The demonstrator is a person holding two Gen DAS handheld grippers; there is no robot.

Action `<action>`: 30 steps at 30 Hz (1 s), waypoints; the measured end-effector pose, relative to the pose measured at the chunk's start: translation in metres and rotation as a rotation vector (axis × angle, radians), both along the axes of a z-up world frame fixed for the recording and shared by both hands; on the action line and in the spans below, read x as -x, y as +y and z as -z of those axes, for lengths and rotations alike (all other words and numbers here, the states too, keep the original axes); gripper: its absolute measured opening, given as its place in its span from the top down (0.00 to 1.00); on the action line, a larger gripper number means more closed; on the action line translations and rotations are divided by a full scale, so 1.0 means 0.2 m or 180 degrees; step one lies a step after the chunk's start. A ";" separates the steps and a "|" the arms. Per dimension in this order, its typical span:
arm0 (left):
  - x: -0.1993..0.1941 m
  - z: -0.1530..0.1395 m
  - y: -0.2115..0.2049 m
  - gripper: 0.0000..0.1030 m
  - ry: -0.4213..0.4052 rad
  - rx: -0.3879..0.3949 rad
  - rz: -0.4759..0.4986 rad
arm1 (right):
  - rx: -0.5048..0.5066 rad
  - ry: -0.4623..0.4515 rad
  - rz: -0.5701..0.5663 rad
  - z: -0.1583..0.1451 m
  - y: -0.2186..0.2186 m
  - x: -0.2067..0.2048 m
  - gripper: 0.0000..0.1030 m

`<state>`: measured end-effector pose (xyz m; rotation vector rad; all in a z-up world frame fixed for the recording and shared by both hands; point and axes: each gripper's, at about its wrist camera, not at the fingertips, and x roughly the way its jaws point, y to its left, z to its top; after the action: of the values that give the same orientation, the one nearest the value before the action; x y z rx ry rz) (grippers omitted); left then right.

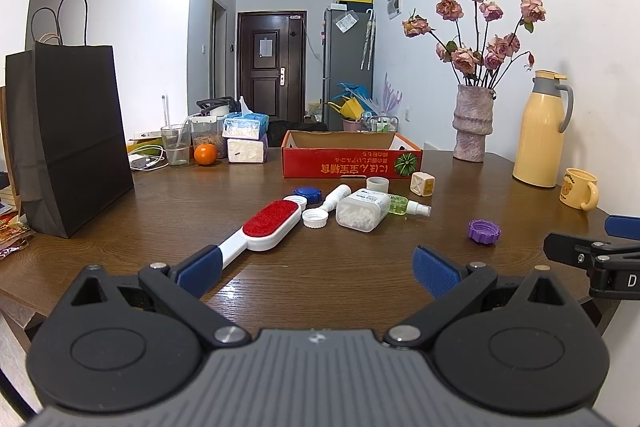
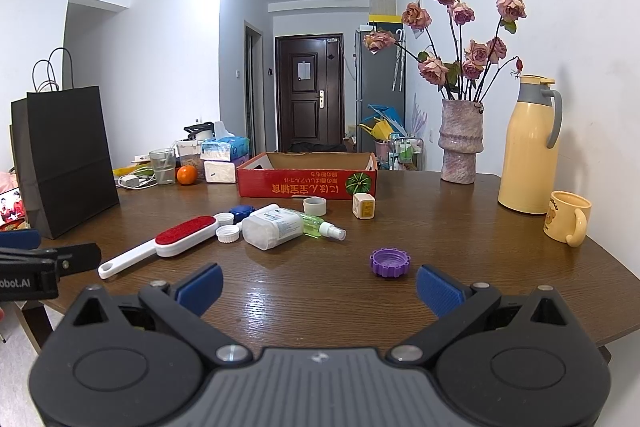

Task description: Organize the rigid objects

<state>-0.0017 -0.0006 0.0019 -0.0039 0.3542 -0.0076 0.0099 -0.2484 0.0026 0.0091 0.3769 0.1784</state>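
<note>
The left hand-held gripper (image 1: pixel 316 273) hovers low over the near edge of the dark brown wooden table (image 1: pixel 328 283) with its blue-padded jaws spread wide and nothing between them, and the right hand-held gripper (image 2: pixel 318 289) hangs beside it in the same state, wide open and empty. The relation that matters most, as I judge it, is that of the long white plastic lint brush with the red velvet pad (image 1: pixel 262 227) to the left gripper: its handle end lies just beside the left blue finger (image 1: pixel 199 270), and its long axis runs away from that finger on a diagonal, up and to the right toward the middle of the table. The left gripper is plainly the nearer of the two to it, and a grasp would likely go across the narrow handle. The small purple ribbed plastic cap (image 2: pixel 390 261) sits alone just ahead of the right gripper, open side up, so the right one is nearer to that. Beyond the brush lies a loose cluster: a clear plastic box of white pellets (image 1: pixel 362 213) on its side, a small green spray bottle (image 1: pixel 408 206) also lying down, and white and blue caps touching or nearly so. Behind them stands the open red cardboard tray (image 1: pixel 348 159), which looks empty and is probably where these things belong
</note>
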 end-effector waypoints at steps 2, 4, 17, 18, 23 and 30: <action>0.00 0.00 0.00 0.00 -0.0002 0.0000 0.0001 | 0.0002 -0.0002 0.0002 0.00 0.00 0.00 0.00; 0.00 0.00 0.00 0.00 -0.0005 0.0001 0.0002 | 0.0004 0.0000 0.0006 0.00 0.00 0.00 0.00; 0.01 -0.02 -0.01 0.00 0.0001 -0.0008 0.0005 | 0.0017 0.0008 0.0018 -0.01 -0.02 0.00 0.00; 0.01 -0.03 -0.01 0.00 0.0003 -0.0010 0.0003 | 0.0030 0.0008 0.0027 0.00 -0.02 -0.01 0.00; -0.01 -0.03 -0.01 0.00 0.0032 -0.0008 -0.0010 | 0.0033 0.0050 0.0034 0.02 -0.01 -0.06 0.00; -0.10 0.01 0.00 0.00 0.0110 0.0011 -0.0025 | 0.0040 0.0093 0.0009 0.04 -0.01 -0.13 0.00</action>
<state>0.0183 -0.0016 0.0000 -0.0087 0.3889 -0.0003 0.0351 -0.2512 -0.0057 -0.0001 0.4072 0.1734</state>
